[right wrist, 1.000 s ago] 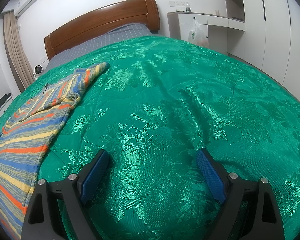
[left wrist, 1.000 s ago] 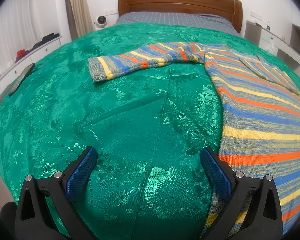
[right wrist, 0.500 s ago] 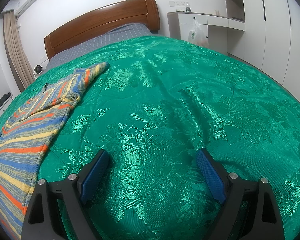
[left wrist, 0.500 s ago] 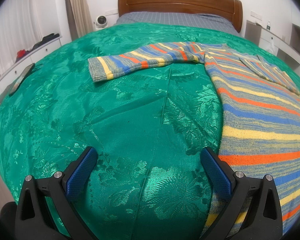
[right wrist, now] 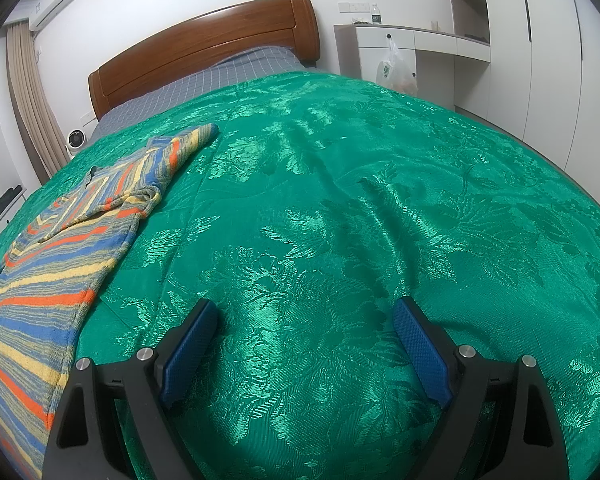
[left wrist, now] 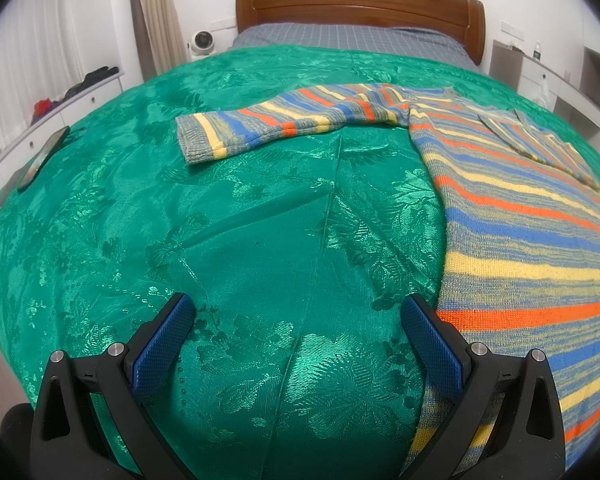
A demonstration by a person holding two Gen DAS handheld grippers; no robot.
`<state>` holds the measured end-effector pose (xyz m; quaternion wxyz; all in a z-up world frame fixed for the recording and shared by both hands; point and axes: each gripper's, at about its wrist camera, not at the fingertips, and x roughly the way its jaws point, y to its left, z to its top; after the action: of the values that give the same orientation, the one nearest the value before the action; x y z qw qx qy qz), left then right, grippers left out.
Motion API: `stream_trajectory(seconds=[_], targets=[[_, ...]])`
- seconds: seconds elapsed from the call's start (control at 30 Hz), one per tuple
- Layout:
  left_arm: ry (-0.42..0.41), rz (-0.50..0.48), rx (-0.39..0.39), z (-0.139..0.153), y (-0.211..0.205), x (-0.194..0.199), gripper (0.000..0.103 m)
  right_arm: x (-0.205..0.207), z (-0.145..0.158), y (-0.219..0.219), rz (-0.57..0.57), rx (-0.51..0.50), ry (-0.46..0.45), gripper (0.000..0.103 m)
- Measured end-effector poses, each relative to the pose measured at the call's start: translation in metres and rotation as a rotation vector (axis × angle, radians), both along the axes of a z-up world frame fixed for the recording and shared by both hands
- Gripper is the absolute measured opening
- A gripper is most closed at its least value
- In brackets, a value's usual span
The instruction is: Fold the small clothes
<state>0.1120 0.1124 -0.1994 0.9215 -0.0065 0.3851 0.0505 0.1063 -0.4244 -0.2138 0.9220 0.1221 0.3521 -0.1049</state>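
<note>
1. Lying flat on the green bedspread point(left wrist: 260, 240), the striped sweater point(left wrist: 520, 216) fills the right side of the left wrist view, body running from the near edge toward the headboard point(left wrist: 360, 4).
2. Left wrist view only: one sleeve point(left wrist: 276, 124) stretches out leftward across the bedspread, cuff end well apart from the body. A dark flat device point(left wrist: 44, 156) rests on the white ledge at far left; a small white fan point(left wrist: 202, 42) stands beside the curtain.
3. Right wrist view only: the sweater point(right wrist: 48, 280) sits at the left edge, with the other sleeve point(right wrist: 180, 148) folded up along it toward the pillow end. White cabinets point(right wrist: 532, 60) line the right wall, and a plastic bag point(right wrist: 396, 72) hangs at a drawer front; its contents cannot be made out beyond something orange.
4. Left gripper point(left wrist: 296, 316): jaws spread wide, nothing between the blue pads, only bedspread below. The right-hand finger overlaps the sweater's near edge in the picture; contact cannot be told.
5. Right gripper point(right wrist: 304, 320): jaws likewise wide apart, holding nothing, over bare bedspread just beside the sweater's hem side.
6. Grey checked bedding point(right wrist: 204, 84) shows beyond the bedspread, against the headboard.
</note>
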Motion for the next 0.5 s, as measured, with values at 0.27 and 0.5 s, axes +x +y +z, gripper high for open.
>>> stream_trajectory(seconds=[0.27, 0.5], targets=[[0.000, 0.000, 0.000, 0.000, 0.000, 0.000, 0.103, 0.000, 0.000, 0.000, 0.000, -0.001, 0.001, 0.089], [0.050, -0.040, -0.082, 0.010, 0.007, -0.001, 0.103, -0.001, -0.001, -0.001, 0.000, -0.003, 0.002, 0.089]])
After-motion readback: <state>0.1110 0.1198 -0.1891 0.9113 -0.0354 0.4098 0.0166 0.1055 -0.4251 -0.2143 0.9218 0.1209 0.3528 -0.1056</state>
